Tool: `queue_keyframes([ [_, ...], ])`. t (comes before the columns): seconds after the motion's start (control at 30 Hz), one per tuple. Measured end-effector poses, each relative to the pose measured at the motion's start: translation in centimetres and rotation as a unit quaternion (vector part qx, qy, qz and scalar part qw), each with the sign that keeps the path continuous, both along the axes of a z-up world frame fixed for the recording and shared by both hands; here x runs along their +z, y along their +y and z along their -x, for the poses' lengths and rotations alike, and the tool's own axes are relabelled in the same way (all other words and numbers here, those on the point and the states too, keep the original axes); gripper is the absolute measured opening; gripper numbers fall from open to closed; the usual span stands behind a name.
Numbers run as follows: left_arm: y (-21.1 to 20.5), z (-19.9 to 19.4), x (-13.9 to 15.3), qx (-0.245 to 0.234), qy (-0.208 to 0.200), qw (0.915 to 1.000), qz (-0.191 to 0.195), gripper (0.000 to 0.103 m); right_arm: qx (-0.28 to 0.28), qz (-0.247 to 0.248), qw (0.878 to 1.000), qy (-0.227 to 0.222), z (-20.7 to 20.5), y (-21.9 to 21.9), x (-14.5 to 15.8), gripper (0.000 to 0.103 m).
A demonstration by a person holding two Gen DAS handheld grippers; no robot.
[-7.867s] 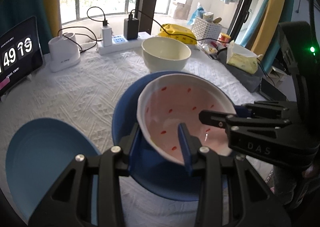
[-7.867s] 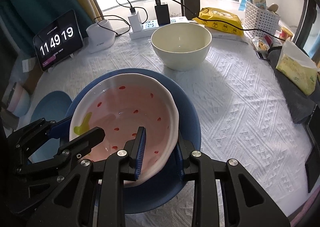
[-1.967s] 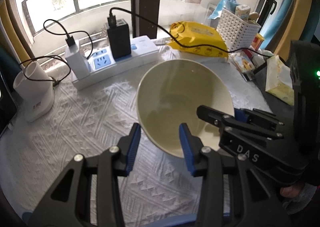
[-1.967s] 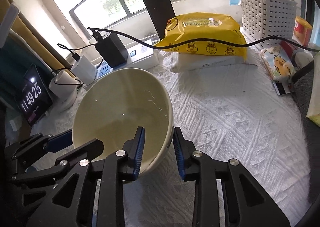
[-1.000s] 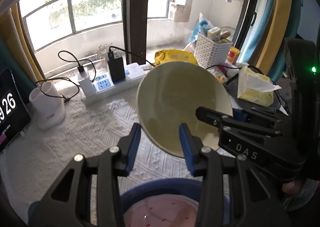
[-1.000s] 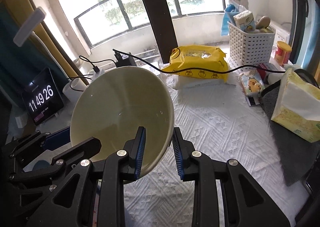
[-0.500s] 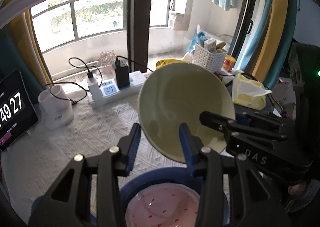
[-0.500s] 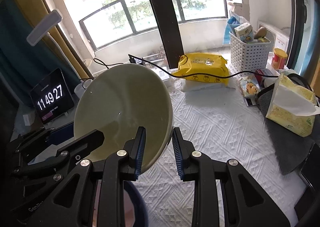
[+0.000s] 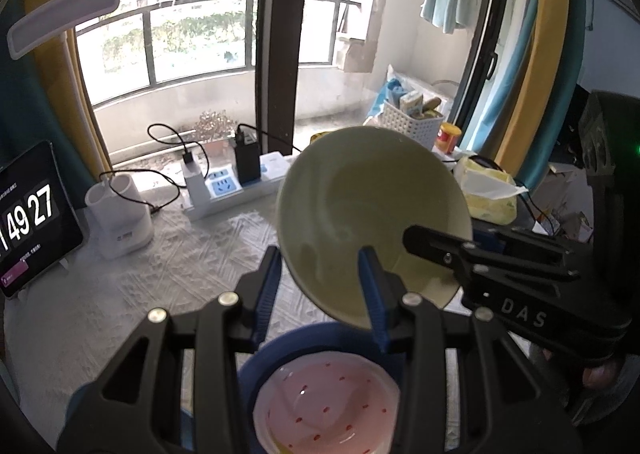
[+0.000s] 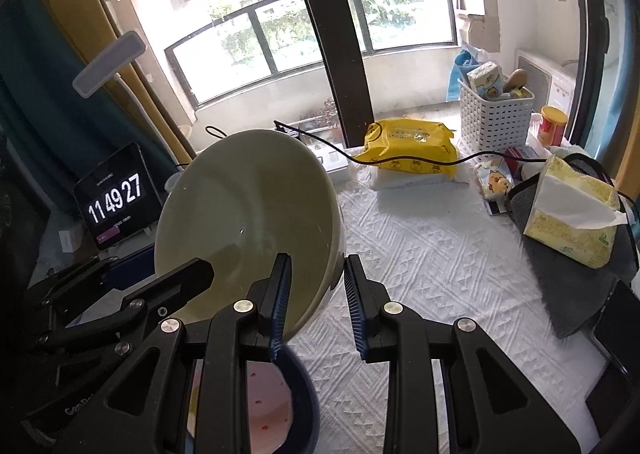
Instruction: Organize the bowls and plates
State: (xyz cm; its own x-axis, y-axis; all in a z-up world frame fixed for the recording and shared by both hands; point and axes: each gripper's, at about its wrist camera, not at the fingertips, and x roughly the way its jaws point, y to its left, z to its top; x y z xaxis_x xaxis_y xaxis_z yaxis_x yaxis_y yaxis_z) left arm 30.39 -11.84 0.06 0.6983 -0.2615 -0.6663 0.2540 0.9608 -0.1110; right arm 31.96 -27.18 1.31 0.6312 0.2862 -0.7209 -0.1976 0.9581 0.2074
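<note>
Cream ceramic sits between both sets of blue pads: the left gripper point(image 9: 322, 290) is clenched on the near rim of the bowl point(image 9: 372, 213), and the right gripper point(image 10: 316, 294) clamps the rim on the opposite side, one finger inside and one outside the wall. The bowl hangs tilted in the air, its hollow facing the cameras, clear of the tabletop point(image 10: 432, 254). Below it a pink bowl point(image 9: 326, 406) with red specks rests inside a blue plate point(image 9: 256, 366) on the white textured cloth. Further out stand a power strip point(image 9: 236, 189) with chargers, a white holder point(image 9: 120, 217) and a clock screen point(image 10: 116, 199). To the right lie a yellow pack point(image 10: 408, 149), a white basket point(image 10: 494, 115) and a tissue box point(image 10: 572, 217).
</note>
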Motion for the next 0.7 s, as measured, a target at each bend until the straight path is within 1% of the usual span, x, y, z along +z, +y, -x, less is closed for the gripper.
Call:
queue_keyframes([
  [0.33,1.1,2.5,0.5,0.010,-0.016,0.9998,-0.006,0.041,0.012,-0.002,1.000,0.009,1.9,1.3,0.4,0.029],
  [0.7,2.5,5.4,0.0,0.013,-0.010,0.9999,0.002,0.041,0.017,0.003,1.000,0.019,4.5,2.7,0.3,0.029],
])
